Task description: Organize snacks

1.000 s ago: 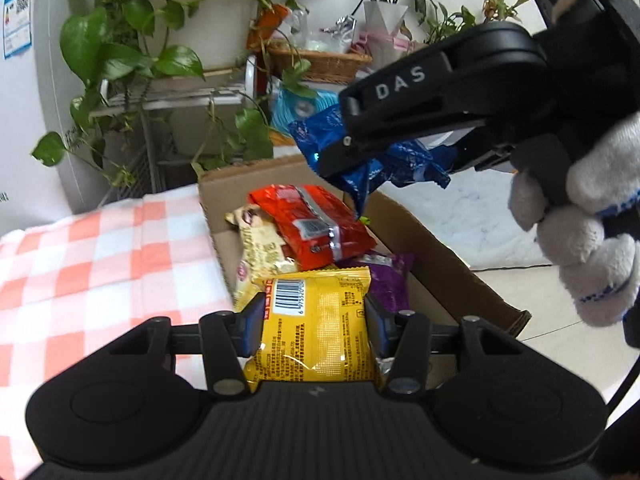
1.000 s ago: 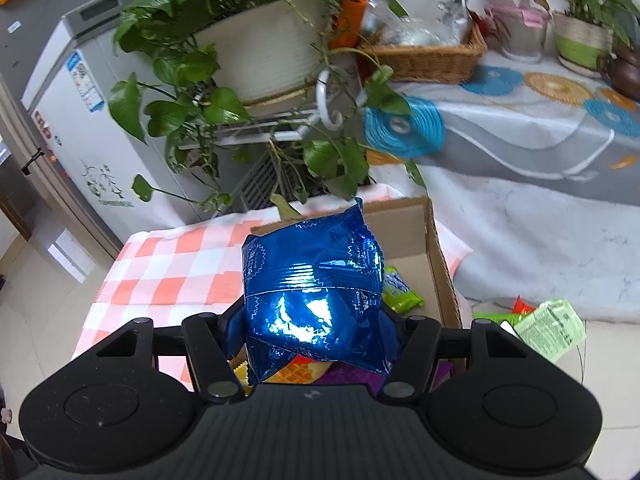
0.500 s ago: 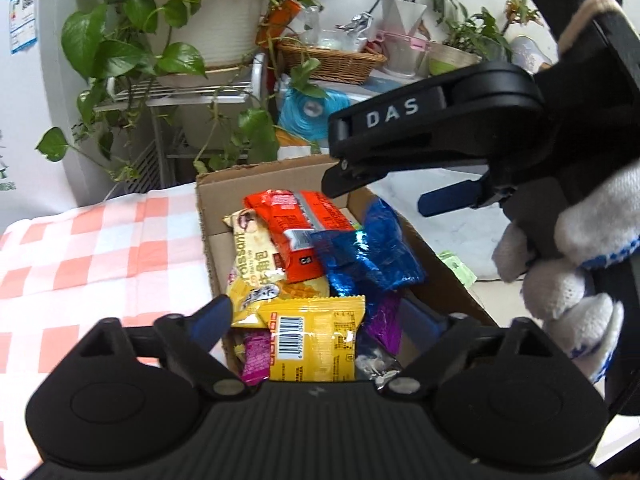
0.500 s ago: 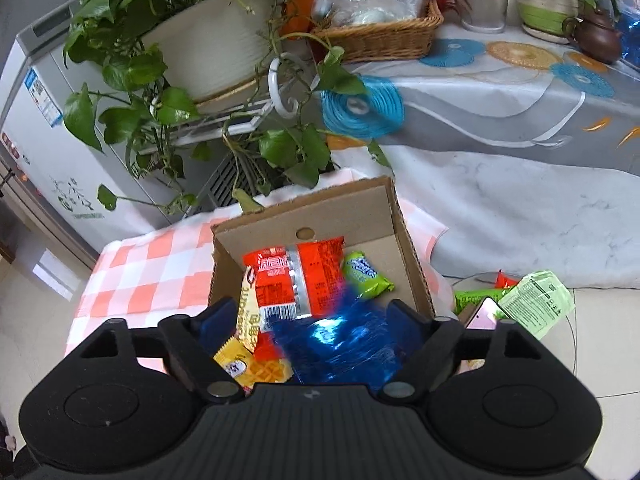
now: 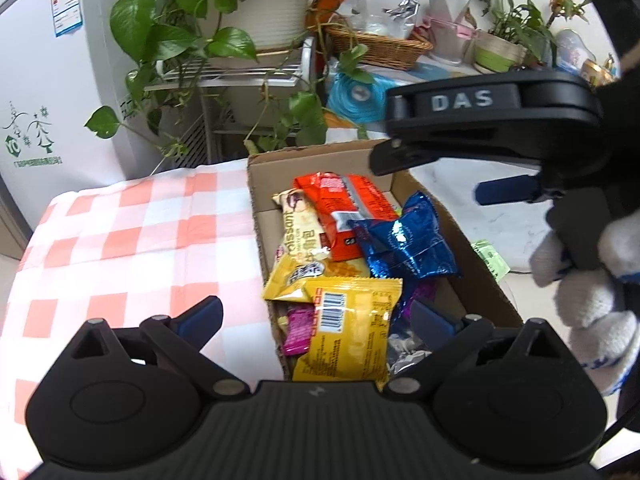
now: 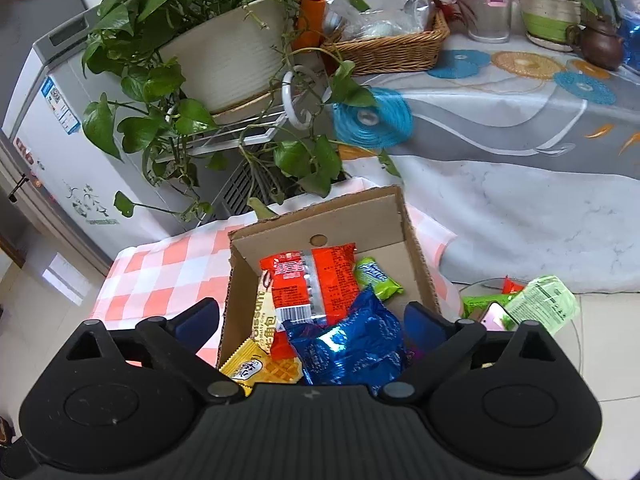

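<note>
Over a cardboard box (image 5: 256, 184) on a checked cloth, the left gripper (image 5: 316, 316) is opening above a light, crinkly yellow snack packet (image 5: 352, 332), best pinched edgewise, while the right gripper (image 6: 312, 320) is opening, empty, above a slippery blue foil packet (image 6: 352, 348).

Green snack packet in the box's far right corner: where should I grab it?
Grip the green snack packet across its narrow width, coming from above. It lies flat on the box floor, uncovered, with the orange packet beside it.
</note>
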### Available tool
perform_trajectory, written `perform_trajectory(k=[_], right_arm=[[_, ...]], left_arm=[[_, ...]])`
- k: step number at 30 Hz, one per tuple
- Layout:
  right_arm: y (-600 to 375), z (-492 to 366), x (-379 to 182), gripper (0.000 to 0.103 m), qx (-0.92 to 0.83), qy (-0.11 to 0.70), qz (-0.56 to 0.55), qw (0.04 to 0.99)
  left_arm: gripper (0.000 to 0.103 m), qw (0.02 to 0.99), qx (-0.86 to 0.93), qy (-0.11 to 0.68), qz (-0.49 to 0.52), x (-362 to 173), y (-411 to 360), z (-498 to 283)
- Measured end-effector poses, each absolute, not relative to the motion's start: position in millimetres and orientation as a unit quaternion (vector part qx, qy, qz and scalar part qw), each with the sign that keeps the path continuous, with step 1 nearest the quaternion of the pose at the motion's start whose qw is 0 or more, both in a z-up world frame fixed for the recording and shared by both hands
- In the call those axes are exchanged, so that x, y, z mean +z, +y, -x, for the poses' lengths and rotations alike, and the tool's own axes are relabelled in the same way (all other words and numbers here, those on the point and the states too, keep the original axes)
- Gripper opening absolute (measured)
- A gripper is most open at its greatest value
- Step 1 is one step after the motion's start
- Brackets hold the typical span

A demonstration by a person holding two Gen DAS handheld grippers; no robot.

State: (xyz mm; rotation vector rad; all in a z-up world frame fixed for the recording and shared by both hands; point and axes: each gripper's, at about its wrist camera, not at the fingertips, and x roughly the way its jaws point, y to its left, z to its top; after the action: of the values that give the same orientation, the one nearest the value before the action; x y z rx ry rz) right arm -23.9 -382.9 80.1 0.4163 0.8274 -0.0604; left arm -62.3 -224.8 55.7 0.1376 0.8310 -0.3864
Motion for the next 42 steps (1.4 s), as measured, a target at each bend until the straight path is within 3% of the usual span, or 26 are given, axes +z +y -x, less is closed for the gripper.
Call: perform_trajectory(k=[17, 42], right_arm=[[-374, 55, 84, 0.103, -0.079, 0.411, -0.133, 0.899], [-361, 46, 63, 0.103, -0.096, 0.455, -0.012, 0.885]], left_arm=[[0.1, 0.894, -0.107, 0.433, -0.044, 59, -199, 48], [0.1, 0.897, -0.087, 0.408, -0.143, 57, -222, 32]])
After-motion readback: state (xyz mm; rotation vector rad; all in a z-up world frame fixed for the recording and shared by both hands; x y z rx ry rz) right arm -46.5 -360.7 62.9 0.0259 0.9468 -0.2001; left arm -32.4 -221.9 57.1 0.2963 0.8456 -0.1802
